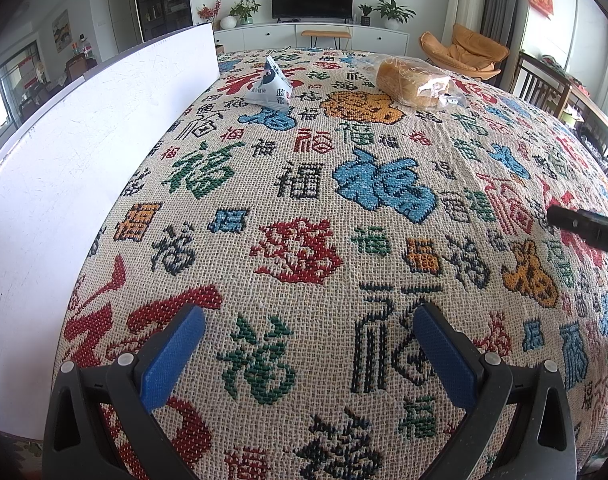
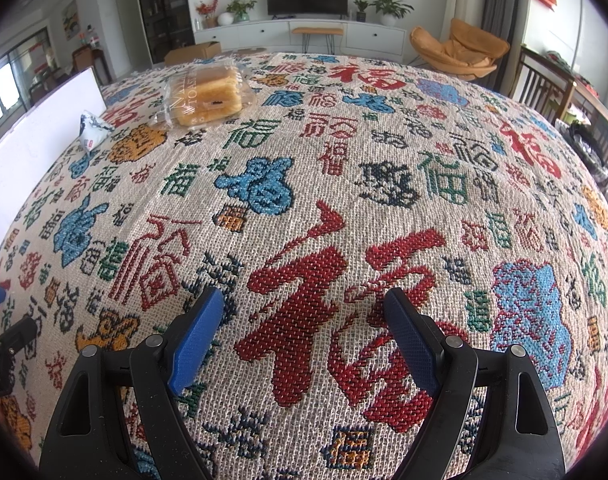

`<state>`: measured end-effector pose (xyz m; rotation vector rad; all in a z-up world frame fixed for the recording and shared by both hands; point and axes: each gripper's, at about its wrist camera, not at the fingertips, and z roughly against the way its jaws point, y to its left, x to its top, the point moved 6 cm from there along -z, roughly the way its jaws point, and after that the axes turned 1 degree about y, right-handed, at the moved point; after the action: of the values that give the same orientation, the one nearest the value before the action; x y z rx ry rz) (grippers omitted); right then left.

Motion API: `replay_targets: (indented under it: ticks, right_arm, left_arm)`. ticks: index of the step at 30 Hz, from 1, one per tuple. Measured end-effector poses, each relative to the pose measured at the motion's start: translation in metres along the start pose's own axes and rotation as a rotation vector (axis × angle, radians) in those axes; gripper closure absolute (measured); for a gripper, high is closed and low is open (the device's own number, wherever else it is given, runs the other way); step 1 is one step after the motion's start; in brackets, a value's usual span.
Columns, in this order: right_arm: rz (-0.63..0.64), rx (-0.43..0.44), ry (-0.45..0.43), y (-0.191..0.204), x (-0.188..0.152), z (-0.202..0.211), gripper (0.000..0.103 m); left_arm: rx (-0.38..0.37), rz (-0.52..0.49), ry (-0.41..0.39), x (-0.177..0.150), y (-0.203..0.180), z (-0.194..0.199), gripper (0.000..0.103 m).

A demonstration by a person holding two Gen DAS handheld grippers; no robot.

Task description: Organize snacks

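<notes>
Both jaws stand spread and empty: the left gripper [image 1: 308,344] and the right gripper [image 2: 304,332] hover low over the patterned tablecloth [image 1: 304,208]. Taking the white board [image 1: 64,168] as landmark, the triangular blueberry pouch [image 1: 269,87] sits just beside its far end, and the bagged bread [image 1: 414,82] lies farther out from it. Likely light, the pouch is puffy and slick; pinch its top seam. Soft bread would crush; grip the loose wrapper end
</notes>
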<state>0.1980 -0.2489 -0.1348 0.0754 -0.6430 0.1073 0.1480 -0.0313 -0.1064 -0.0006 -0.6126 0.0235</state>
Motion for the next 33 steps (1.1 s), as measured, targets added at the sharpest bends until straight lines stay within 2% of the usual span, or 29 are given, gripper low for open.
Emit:
replay_targets:
  ticks: [2, 8, 11, 13, 15, 17, 18, 20, 21, 23, 24, 26, 29, 33]
  right_arm:
    - [-0.022, 0.046, 0.011, -0.002, 0.02, 0.004, 0.018]
    - [0.075, 0.008, -0.012, 0.011, 0.125, -0.009, 0.018]
    - [0.122, 0.063, -0.049, 0.038, 0.172, -0.023, 0.018]
    - [0.158, 0.114, -0.005, 0.065, 0.193, -0.043, 0.018]
    - [0.222, 0.148, 0.115, 0.093, 0.196, -0.076, 0.018]
    - [0.327, 0.082, 0.206, 0.113, 0.187, -0.107, 0.018]
    - [0.358, 0.079, 0.223, 0.12, 0.186, -0.118, 0.016]
    - [0.376, 0.006, 0.273, 0.122, 0.181, -0.143, 0.013]
    - [0.321, 0.034, 0.247, 0.118, 0.184, -0.145, 0.012]
    - [0.18, 0.094, 0.25, 0.104, 0.188, -0.151, 0.014]
    - [0.152, 0.082, 0.227, 0.099, 0.189, -0.149, 0.016]
    - [0.173, 0.067, 0.2, 0.099, 0.185, -0.143, 0.025]
    - [0.166, 0.09, 0.167, 0.096, 0.176, -0.121, 0.027]
    - [0.171, 0.128, 0.091, 0.085, 0.156, -0.07, 0.026]
  left_arm:
    - [0.0, 0.0, 0.0, 0.0, 0.0, 0.0, 0.0]
    - [0.0, 0.0, -0.001, 0.001, 0.0, 0.0, 0.0]
    - [-0.001, 0.0, -0.001, 0.001, 0.0, 0.0, 0.0]
    - [-0.001, 0.0, -0.001, 0.0, 0.0, 0.0, 0.0]
    - [-0.001, 0.001, -0.001, 0.0, 0.0, 0.0, 0.0]
    - [-0.001, 0.0, -0.001, 0.0, 0.0, 0.0, 0.0]
    - [-0.002, -0.001, -0.001, 0.0, 0.0, 0.0, 0.0]
    - [-0.003, -0.001, -0.002, 0.001, 0.0, -0.001, 0.0]
    - [-0.004, -0.001, -0.002, 0.002, 0.0, -0.002, 0.0]
    - [-0.004, -0.001, -0.001, 0.003, 0.0, -0.003, 0.0]
    - [-0.004, -0.001, -0.002, 0.003, 0.0, -0.002, 0.0]
    - [-0.004, 0.0, -0.001, 0.004, 0.0, -0.003, 0.0]
    - [-0.004, 0.0, -0.002, 0.005, 0.0, -0.003, 0.0]
    - [-0.005, 0.0, -0.002, 0.003, 0.0, -0.003, 0.0]
